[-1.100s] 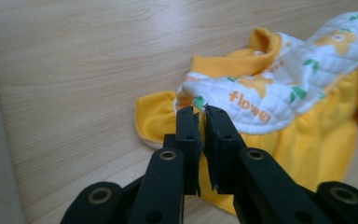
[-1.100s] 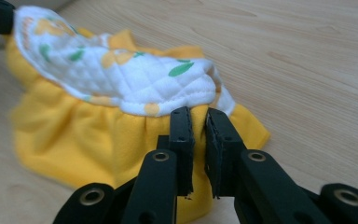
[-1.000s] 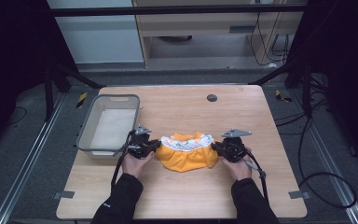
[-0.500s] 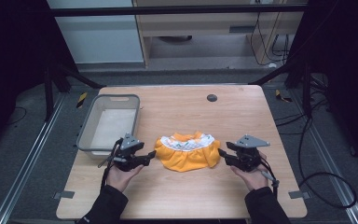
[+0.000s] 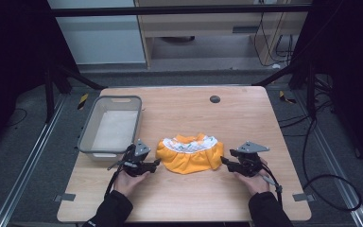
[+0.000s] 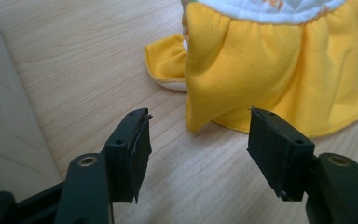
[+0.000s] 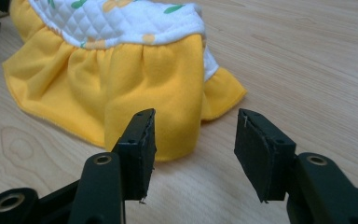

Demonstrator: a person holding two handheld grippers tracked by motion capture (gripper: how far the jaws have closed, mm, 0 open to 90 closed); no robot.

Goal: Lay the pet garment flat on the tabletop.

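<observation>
Two grippers flank the yellow garment (image 5: 189,153) at lower centre of the high view, on the wooden table (image 5: 227,113); the left gripper (image 5: 155,163) sits just off its left edge, the right gripper (image 5: 223,161) off its right; both have just been opening, jaws apart with nothing between them; a grey basin (image 5: 111,127) stands at upper left.

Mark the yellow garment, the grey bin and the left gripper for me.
yellow garment (image 5: 189,158), high view, on its gathered yellow skirt.
grey bin (image 5: 90,127), high view, on its left rim.
left gripper (image 6: 196,133), left gripper view, midway between its open jaw tips.
</observation>
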